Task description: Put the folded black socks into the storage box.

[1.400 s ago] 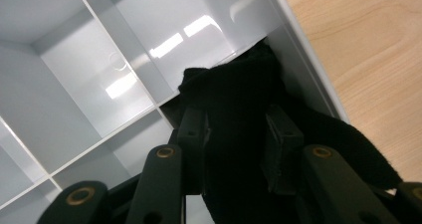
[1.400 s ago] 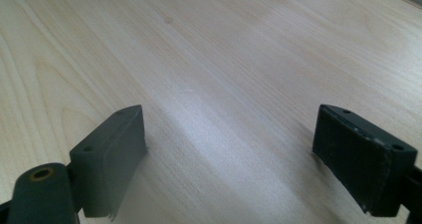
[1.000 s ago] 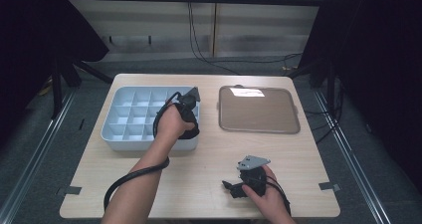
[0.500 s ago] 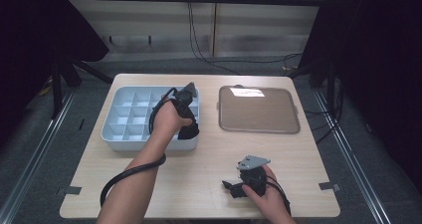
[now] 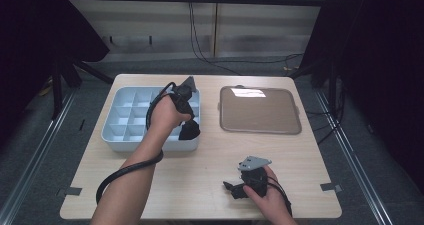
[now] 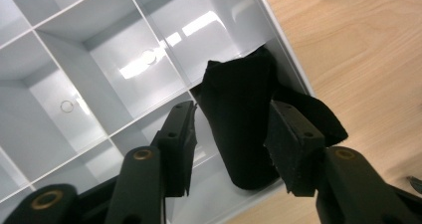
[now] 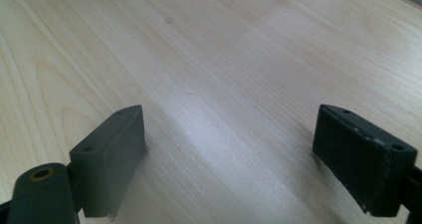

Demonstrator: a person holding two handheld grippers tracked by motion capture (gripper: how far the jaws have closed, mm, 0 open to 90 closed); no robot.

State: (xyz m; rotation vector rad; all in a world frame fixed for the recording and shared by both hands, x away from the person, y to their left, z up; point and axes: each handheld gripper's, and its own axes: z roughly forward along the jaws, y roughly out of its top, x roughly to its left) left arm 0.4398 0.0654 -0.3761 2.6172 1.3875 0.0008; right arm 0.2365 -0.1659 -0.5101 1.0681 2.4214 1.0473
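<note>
Right gripper (image 5: pixel 231 187): mine, resting on the table's (image 5: pixel 210 155) near edge, jaws wide apart, holding nothing.
Left gripper (image 6: pixel 231 142): nearer, jaws parted astride the cloth.
Black cloth (image 6: pixel 246 119): draped over the near-right corner wall of the compartment tray (image 5: pixel 125 112), long axis running away between my jaws.

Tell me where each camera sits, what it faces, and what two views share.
High view: above the person's side, looking forward and down at the table; both forearms, left gripper and right gripper show.
Left gripper view: rides the left gripper, faces the black cloth at the divided tray corner; jaws apart.
Right gripper view: rides the right gripper, faces bare table; jaws wide apart.
Shared: high and left gripper views show cloth and tray.
</note>
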